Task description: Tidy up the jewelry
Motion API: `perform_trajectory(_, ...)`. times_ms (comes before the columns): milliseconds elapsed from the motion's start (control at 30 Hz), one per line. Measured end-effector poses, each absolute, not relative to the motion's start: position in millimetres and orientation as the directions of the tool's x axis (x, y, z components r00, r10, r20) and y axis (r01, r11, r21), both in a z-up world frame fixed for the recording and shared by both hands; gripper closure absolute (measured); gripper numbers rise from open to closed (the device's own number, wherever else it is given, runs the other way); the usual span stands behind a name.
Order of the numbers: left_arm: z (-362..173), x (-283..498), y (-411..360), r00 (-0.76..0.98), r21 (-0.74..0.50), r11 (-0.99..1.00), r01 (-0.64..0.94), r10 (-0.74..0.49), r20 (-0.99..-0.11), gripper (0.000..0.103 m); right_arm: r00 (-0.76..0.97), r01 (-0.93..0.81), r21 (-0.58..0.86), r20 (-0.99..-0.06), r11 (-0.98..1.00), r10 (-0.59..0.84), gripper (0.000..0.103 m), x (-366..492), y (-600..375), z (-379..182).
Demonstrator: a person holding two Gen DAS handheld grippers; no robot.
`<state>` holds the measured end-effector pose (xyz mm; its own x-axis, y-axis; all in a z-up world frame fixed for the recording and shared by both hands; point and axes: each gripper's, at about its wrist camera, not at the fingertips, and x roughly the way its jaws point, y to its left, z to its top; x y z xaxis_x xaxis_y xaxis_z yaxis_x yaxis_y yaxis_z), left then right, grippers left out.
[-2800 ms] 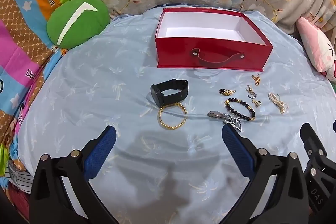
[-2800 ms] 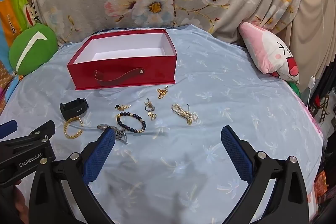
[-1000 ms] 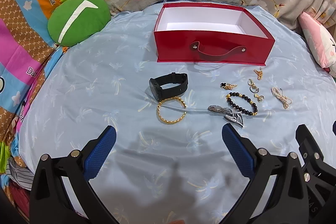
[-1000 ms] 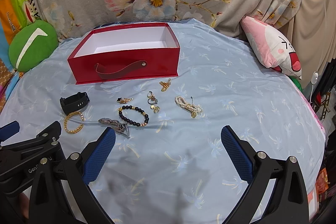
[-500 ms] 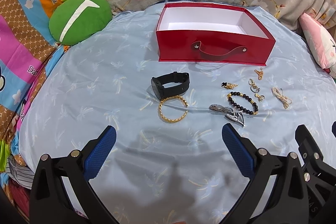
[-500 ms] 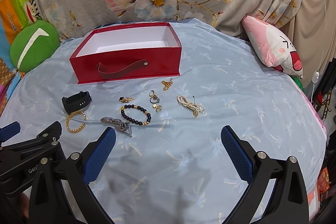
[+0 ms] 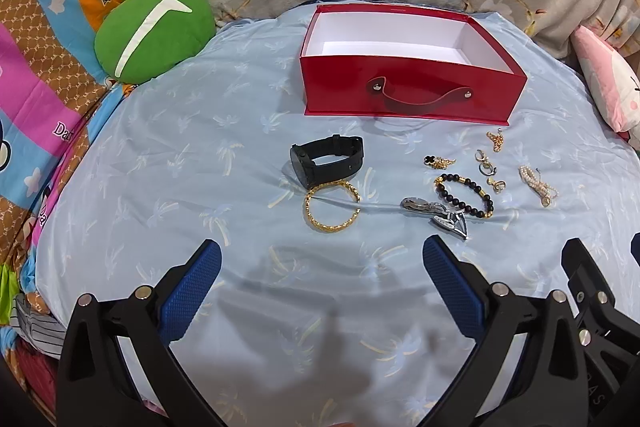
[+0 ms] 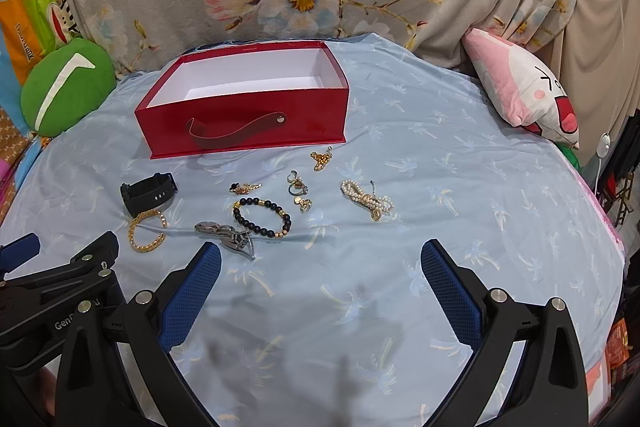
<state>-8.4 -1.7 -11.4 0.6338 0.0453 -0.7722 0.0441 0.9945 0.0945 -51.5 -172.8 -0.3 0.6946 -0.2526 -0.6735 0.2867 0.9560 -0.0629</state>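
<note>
- The jewelry lies loose on the light blue sheet [image 7: 168,147], in front of the red box [image 7: 408,95]: black watch [image 7: 326,161] touching a gold bangle [image 7: 331,209], beaded bracelet [image 7: 464,193], pearl strand [image 8: 366,201].
- The box stands open, white inside.
- Left gripper [image 7: 320,259] and right gripper [image 8: 320,259] hover nearer, both spread, holding nothing.

From the left wrist camera I see my left gripper [image 7: 320,259] with its blue-padded fingers [image 7: 192,291] spread wide and holding nothing, above the pale blue bed sheet [image 7: 180,155]. Beyond them a gold bangle [image 7: 331,207] touches a black watch [image 7: 326,163]; to the right lie a silver watch [image 7: 438,217], a black bead bracelet [image 7: 464,193], small gold earrings [image 7: 488,165] and a pearl bracelet [image 7: 538,183]. The open red box [image 7: 404,95] sits farther back, its white interior bare, and part of my right gripper [image 7: 588,291] shows at the lower right edge.
</note>
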Motion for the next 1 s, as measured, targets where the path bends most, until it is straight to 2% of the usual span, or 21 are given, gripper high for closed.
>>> perform_trajectory(700,-17,-6,1,0.621,0.087,0.995,0.043,0.041,-0.782,0.005,0.693,0.283,-0.060,-0.677,0.957,-0.248,0.005,-50,-173,-2)
perform_trajectory(1000,-27,6,4,0.589,0.069,0.997,0.021,0.043,-0.807,0.005,0.672,0.270,-0.034,-0.709,0.962,-0.214,0.005,-48,-171,-22)
